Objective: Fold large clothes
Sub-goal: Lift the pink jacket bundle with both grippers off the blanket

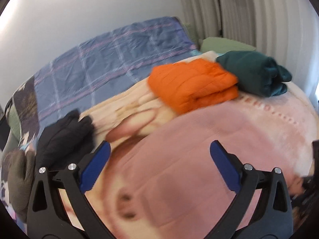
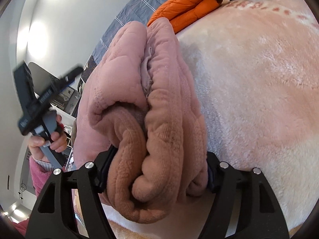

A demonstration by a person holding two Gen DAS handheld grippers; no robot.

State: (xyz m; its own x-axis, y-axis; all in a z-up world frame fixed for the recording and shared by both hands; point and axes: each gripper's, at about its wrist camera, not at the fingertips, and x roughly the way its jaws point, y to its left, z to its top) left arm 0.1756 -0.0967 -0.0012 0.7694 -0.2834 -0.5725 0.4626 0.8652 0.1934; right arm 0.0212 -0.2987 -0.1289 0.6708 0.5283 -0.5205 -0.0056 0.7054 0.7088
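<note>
Right gripper (image 2: 155, 171) clamped on the near end of a thick folded pink fleece garment (image 2: 139, 91), its long axis running away toward the far orange jacket (image 2: 185, 6), on a cream blanket (image 2: 249, 79), left gripper (image 1: 159, 157) wide open, seemingly empty, blurred.

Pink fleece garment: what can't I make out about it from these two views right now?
- Right wrist view: the right tool is clamped on the bunched pink fleece garment; its folds bury both pads.
- Left wrist view: motion blur smears the garment's buttons.
- Both views: the garment's full outline is cut off by the frame edges.
</note>
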